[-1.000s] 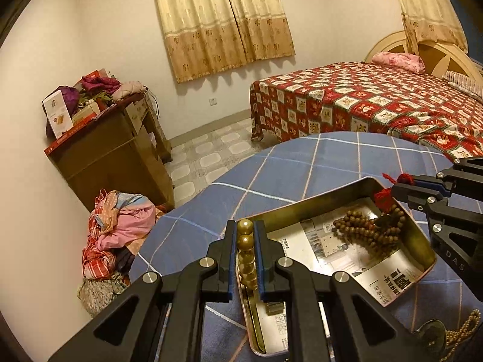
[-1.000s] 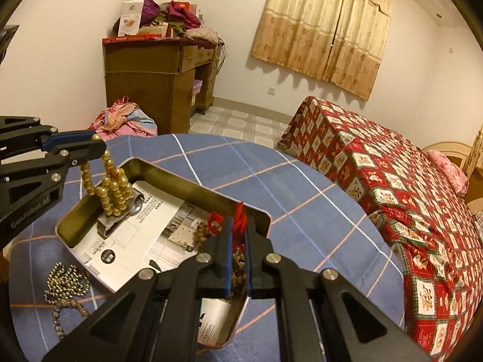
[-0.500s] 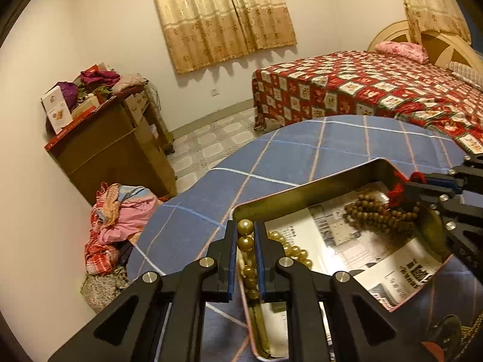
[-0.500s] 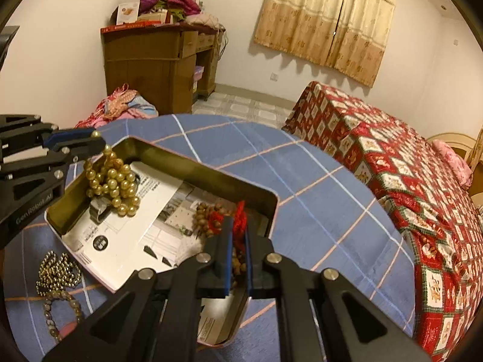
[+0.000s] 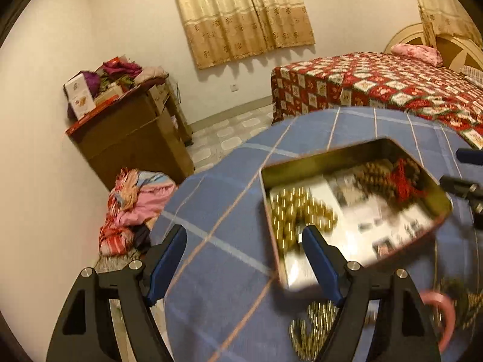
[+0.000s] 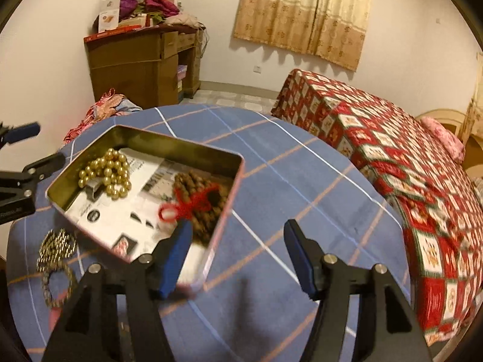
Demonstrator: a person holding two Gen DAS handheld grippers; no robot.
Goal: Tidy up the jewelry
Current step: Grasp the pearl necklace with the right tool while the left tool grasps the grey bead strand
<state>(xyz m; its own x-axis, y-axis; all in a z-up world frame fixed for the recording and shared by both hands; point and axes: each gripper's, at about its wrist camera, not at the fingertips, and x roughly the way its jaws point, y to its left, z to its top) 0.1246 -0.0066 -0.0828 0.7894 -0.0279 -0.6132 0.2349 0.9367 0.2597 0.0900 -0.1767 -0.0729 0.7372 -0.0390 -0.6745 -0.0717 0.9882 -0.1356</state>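
A gold metal tin [image 6: 181, 148] lined with printed paper sits on the blue checked table; it also shows in the left wrist view [image 5: 347, 152]. A gold bead string [image 6: 108, 173] lies in its left part, also in the left wrist view [image 5: 299, 214]. A brown wooden bead string with a red tassel [image 6: 199, 199] lies in its right part, also in the left wrist view [image 5: 398, 175]. My left gripper [image 5: 244, 255] is open and empty above the table beside the tin. My right gripper [image 6: 237, 255] is open and empty above the tin's near corner.
More gold chains and beads [image 6: 55, 247] lie on the table [image 6: 302, 187] outside the tin, with a pink bangle [image 5: 443, 310]. A wooden dresser [image 6: 142, 63] with clutter, clothes on the floor [image 5: 135, 205] and a red patterned bed [image 6: 407, 157] surround the table.
Both grippers opened and let go of their bead strings, which now lie in the tin. Both grippers pulled back and up from the tin.
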